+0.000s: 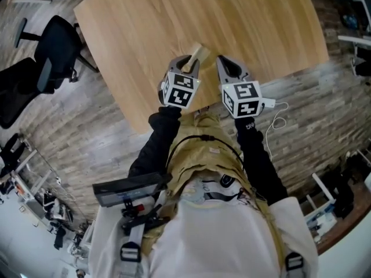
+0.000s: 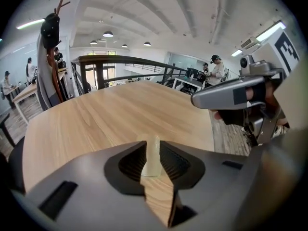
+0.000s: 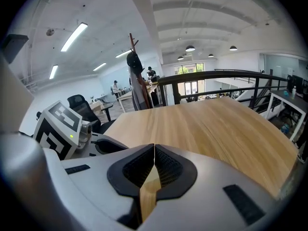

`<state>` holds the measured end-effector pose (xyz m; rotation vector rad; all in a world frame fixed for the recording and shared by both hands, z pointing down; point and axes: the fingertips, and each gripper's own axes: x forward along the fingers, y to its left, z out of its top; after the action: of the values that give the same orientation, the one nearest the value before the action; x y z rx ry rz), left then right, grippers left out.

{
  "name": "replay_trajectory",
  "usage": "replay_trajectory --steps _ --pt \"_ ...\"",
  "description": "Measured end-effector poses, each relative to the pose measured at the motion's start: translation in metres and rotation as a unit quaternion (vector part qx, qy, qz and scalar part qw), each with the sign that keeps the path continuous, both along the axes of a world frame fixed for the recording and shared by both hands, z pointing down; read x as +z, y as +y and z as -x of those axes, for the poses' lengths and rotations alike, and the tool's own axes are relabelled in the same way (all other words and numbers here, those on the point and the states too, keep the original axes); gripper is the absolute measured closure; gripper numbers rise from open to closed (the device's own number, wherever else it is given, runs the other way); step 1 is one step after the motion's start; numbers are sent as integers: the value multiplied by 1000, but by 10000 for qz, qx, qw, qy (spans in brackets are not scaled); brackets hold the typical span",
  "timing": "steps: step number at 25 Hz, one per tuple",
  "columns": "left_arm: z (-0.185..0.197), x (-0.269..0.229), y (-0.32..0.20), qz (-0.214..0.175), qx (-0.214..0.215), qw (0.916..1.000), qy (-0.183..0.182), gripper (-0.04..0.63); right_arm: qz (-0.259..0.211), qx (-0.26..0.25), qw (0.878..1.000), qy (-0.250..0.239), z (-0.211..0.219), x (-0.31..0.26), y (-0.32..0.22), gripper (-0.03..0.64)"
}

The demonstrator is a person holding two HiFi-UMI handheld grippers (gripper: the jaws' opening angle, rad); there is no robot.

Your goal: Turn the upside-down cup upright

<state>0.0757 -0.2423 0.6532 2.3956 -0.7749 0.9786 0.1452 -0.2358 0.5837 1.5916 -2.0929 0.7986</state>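
Left tongs [image 2: 153, 146] barely apart, cup [image 2: 153, 160] just ahead in the gap, probably untouched. Right tongs [image 3: 154, 150] together, empty. Risk: narrow gap shoves cup across table [image 2: 96, 114].

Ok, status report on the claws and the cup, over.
Left claw slightly open, empty. Right claw shut, empty. Cup on table just ahead of left claw, ungripped. Path clear.

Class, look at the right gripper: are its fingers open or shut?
Shut. In the right gripper view, the right gripper has its fingers meeting at the tips, with nothing between them.
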Motion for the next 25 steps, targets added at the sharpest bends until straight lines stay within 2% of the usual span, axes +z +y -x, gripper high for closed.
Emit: replay_trajectory --steps 8,12,18,20,25 --pt "-19 40 -8 428 74 9983 -401 385 172 117 9998 -53 -21 18 -10 595" --pt "-23 53 -13 572 122 9971 -496 347 212 219 9995 -69 -27 21 -15 594" --pt "-34 70 -22 731 406 9929 -850 219 281 475 9984 -82 -47 25 -13 594" --pt "-41 76 -22 776 517 9914 -919 197 308 561 9979 -105 -52 28 -9 594" --pt "-52 89 -23 854 739 9876 -1087 193 377 670 9969 -145 -59 34 3 594"
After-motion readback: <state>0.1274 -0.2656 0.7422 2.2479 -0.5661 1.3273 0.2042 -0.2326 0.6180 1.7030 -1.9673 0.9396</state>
